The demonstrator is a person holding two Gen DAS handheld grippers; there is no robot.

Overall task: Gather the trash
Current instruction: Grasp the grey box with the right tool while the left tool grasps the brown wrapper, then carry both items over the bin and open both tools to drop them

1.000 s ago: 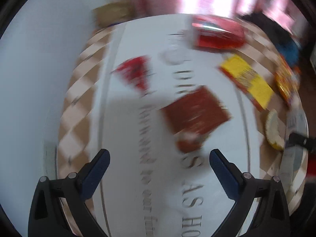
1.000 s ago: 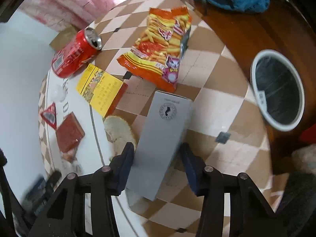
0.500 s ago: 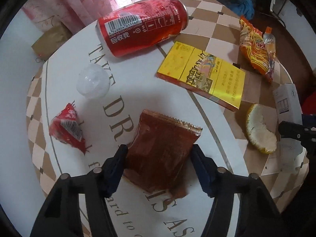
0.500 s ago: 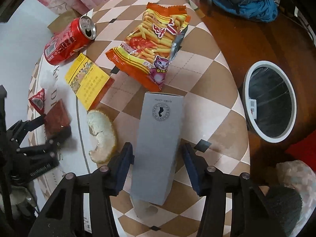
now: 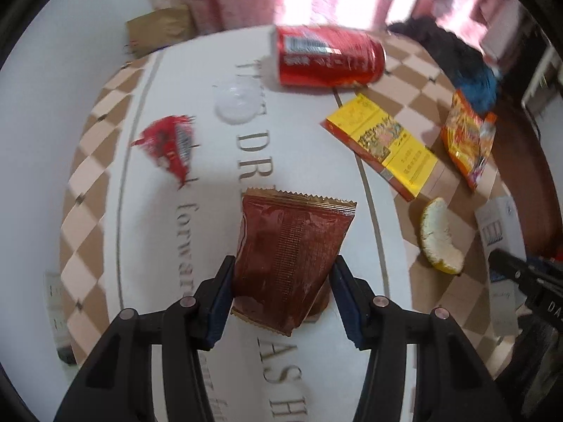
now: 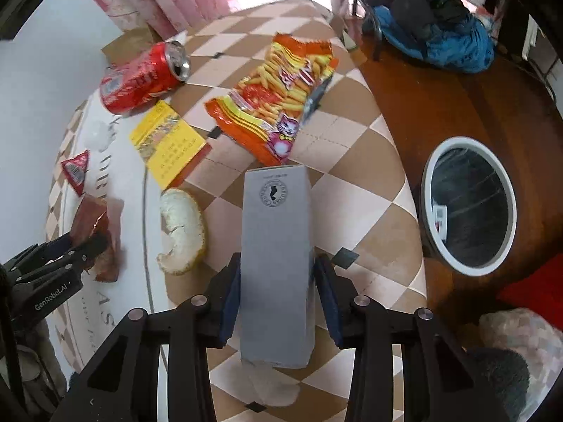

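White-rimmed bin (image 6: 428, 190) holds a small carton (image 6: 440, 215).

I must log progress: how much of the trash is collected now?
Done: at most a little; something small shows inside the bin. In hand: left gripper holds the brown packet, right gripper the grey box. Left: can, yellow pack, snack bag, peel, red wrapper.

Ahead of both grippers, pink curtains (image 6: 183, 3) hang with bright daylight glaring between them (washed out in the left wrist view), and a white wall (image 5: 70, 35) runs to the left. To the right of the right gripper lies dark wooden floor (image 6: 457, 105), with blue and black clothing (image 6: 436, 35) heaped farther ahead.
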